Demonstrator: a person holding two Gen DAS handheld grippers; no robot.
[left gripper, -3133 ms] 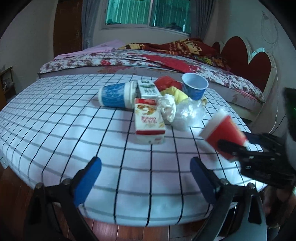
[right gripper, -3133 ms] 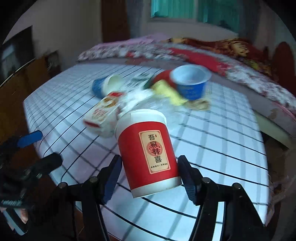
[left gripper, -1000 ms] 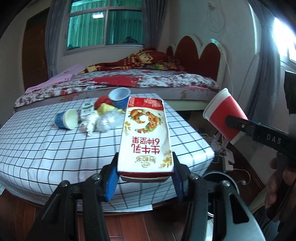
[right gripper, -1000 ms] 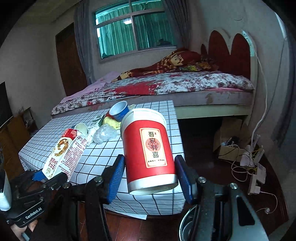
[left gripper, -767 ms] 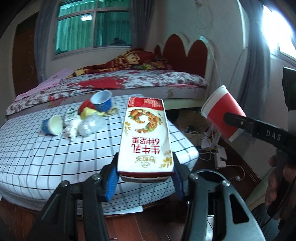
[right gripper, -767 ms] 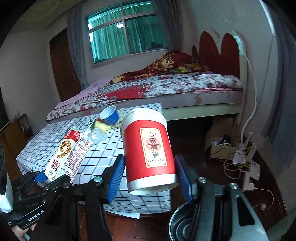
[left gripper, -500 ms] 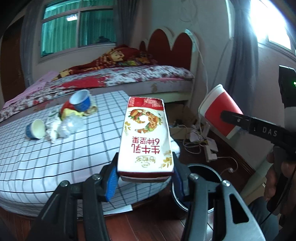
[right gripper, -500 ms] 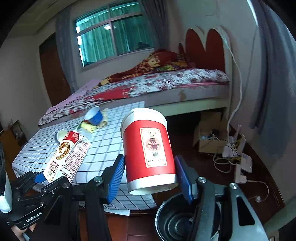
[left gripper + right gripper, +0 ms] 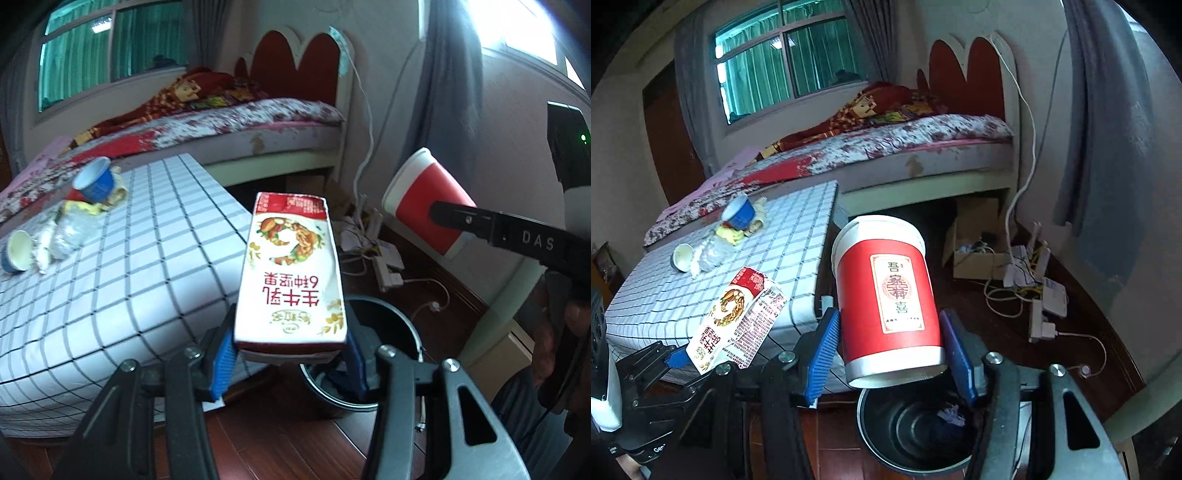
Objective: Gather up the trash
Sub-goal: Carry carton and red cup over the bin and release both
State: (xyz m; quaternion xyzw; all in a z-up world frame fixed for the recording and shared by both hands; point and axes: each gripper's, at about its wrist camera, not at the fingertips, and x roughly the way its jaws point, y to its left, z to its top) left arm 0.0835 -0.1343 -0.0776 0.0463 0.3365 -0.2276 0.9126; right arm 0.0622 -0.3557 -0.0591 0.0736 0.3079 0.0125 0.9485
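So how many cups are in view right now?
3. A red paper cup is held in the right gripper; a blue cup and a small tipped cup sit on the checked table. Others may hide among the trash.

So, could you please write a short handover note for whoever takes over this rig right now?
Left claw: shut on the red-and-white milk carton, held beside the black round trash bin.
Right claw: shut on the red paper cup with white rim, right above the bin.
Done: both items lifted off the checked tablecloth table.
Left: drop both in the bin, then fetch the two blue paper cups, crumpled clear plastic and wrappers on the table.
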